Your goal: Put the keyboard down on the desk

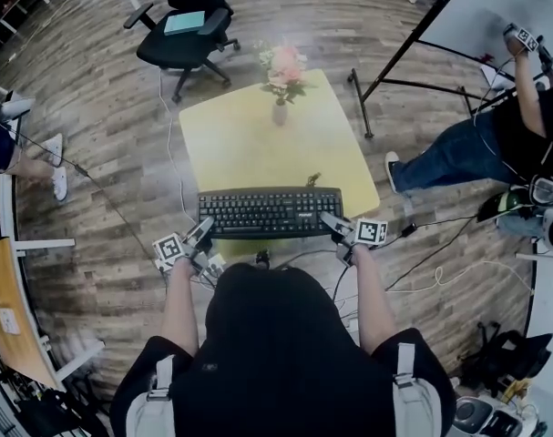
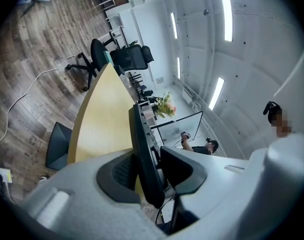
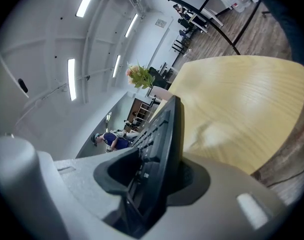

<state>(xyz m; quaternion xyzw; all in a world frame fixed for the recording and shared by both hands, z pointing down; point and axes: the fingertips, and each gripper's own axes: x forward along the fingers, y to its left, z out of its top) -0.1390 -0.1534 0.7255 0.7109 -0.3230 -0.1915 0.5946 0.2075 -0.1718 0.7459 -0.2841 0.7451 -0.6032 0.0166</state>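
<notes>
A black keyboard (image 1: 269, 212) lies lengthwise over the near edge of the yellow desk (image 1: 258, 144). My left gripper (image 1: 201, 234) grips its left end and my right gripper (image 1: 332, 225) its right end. In the left gripper view the keyboard (image 2: 140, 144) runs edge-on between the jaws of the left gripper (image 2: 144, 171), with the desk top (image 2: 101, 124) close beside its underside. In the right gripper view the keys of the keyboard (image 3: 162, 131) face one jaw of the right gripper (image 3: 157, 176), with the desk (image 3: 237, 104) behind. I cannot tell whether the keyboard touches the desk.
A vase of pink flowers (image 1: 282, 76) stands at the desk's far side. Beyond it is a black office chair (image 1: 185, 30). A person (image 1: 495, 144) works at a whiteboard stand (image 1: 394, 62) to the right. Cables (image 1: 422, 280) trail over the wooden floor.
</notes>
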